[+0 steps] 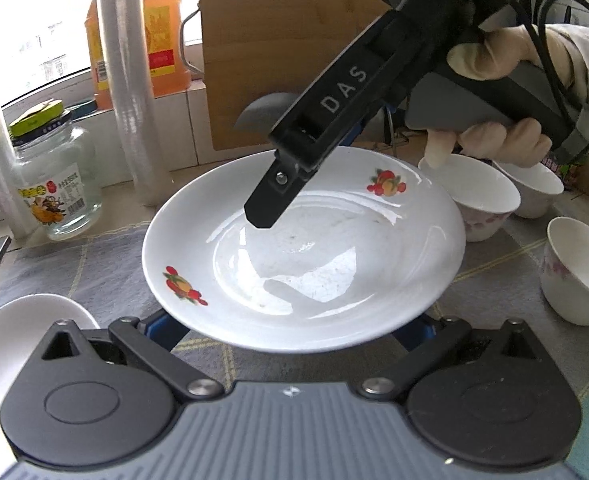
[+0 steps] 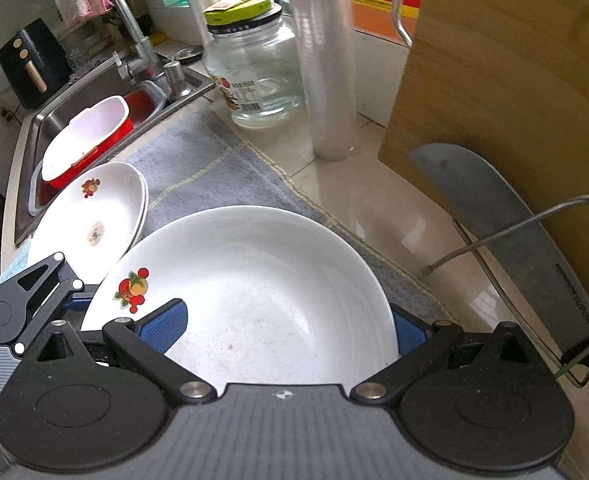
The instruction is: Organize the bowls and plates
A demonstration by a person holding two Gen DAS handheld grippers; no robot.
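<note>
Currently both grippers, left (image 1: 294,332) and right (image 2: 290,332), are pinching one plate (image 1: 302,248); uneven pulling risks dropping it onto the bowls (image 1: 486,200).

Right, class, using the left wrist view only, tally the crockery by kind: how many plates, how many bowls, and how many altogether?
Plates: 2 (fruit-print plate in the middle, another at lower left)
Bowls: 3 (two at the back right, one nearer)
Total: 5
</note>
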